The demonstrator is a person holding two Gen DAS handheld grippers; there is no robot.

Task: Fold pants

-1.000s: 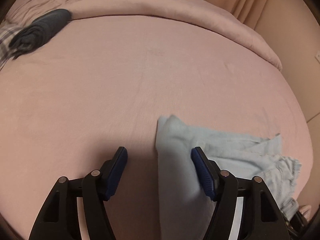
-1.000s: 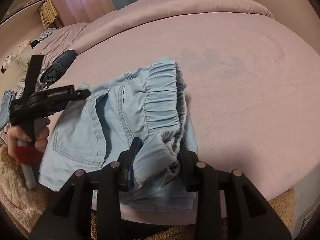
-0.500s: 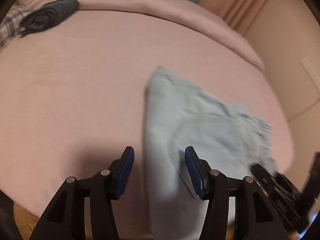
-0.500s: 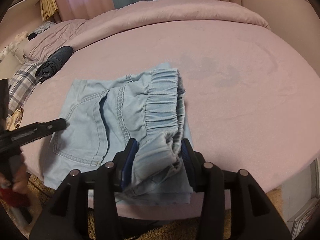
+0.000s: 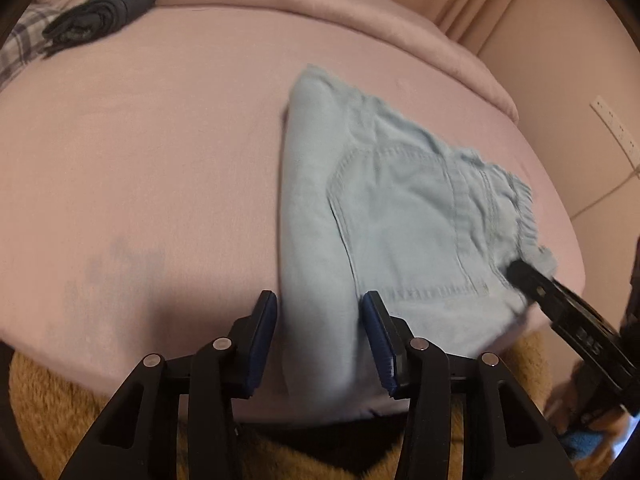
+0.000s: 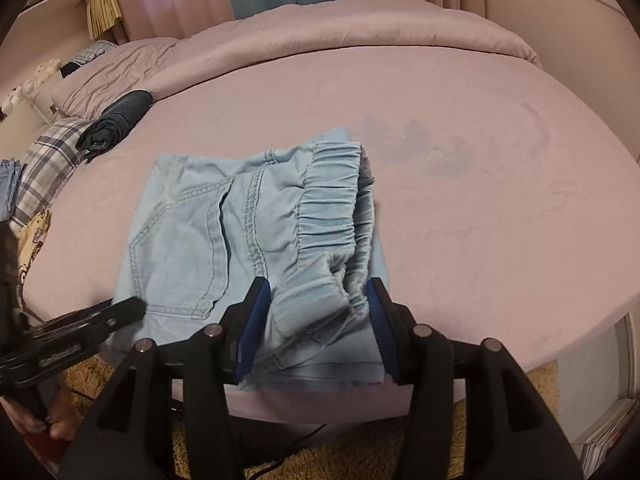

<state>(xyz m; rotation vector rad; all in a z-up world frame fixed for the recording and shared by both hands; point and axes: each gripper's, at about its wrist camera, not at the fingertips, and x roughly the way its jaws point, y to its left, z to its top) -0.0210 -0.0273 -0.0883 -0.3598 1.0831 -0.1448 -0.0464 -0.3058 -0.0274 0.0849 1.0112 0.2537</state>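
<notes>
The light blue denim pants (image 5: 400, 216) lie folded into a compact stack at the near edge of the pink bed (image 5: 140, 160). They also show in the right wrist view (image 6: 240, 232), back pocket up and elastic waistband at the right. My left gripper (image 5: 320, 336) is open, its fingers either side of the folded left edge, not pinching it. My right gripper (image 6: 316, 324) is open around the bunched waistband corner. It also shows at the right of the left wrist view (image 5: 560, 312).
A rolled dark garment (image 6: 116, 124) lies at the far left of the bed, near a plaid cloth (image 6: 48, 160). A folded pink duvet (image 6: 320, 36) runs along the back. A tan shaggy rug (image 5: 48, 412) is below the bed edge. A wall stands at right.
My left gripper has pulled back toward the bed's near edge and narrowed a little. My right gripper's jaws have widened and released the waistband. The pants now lie flat.
</notes>
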